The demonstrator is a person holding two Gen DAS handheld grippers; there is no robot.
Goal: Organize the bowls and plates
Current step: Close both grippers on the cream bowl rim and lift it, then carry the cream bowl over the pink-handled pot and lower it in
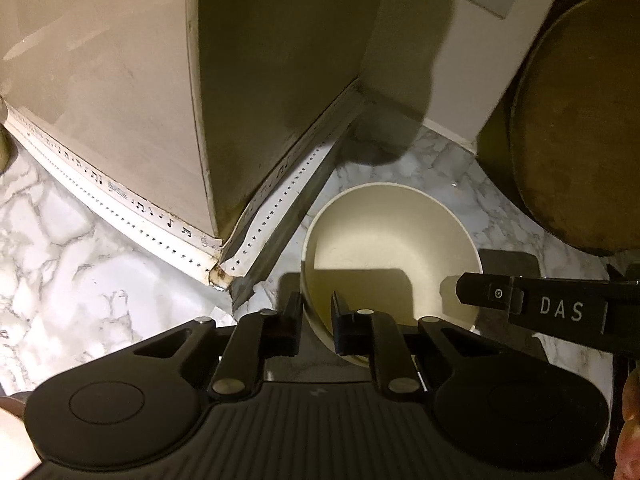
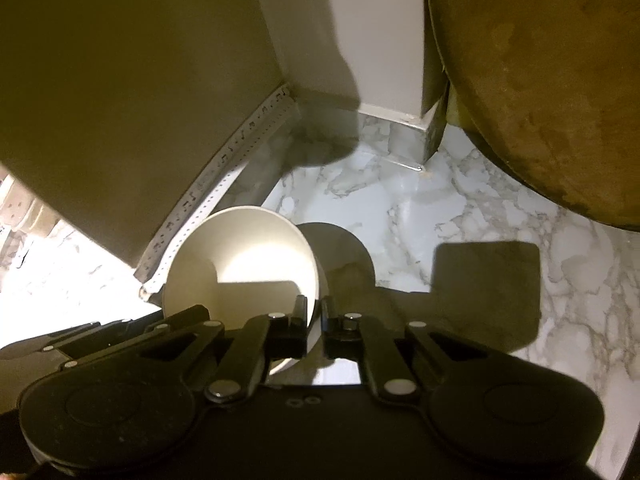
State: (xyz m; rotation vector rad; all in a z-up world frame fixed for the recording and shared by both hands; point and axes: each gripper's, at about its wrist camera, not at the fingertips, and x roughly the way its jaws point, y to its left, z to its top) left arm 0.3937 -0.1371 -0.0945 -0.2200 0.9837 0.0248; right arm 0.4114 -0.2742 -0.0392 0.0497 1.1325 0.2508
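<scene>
Cream bowl (image 1: 394, 232), white grey-veined marble counter (image 1: 72, 264)

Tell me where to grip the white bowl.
Grip the bowl by its thin rim, from above, one finger inside and one outside; its smooth wide wall offers nothing else. Both the left gripper and right gripper pinch it so.

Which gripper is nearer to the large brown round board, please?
Right. The right gripper clamps the white bowl on the rim facing the brown round board; the left gripper clamps the opposite rim, beside the patterned strip.
</scene>
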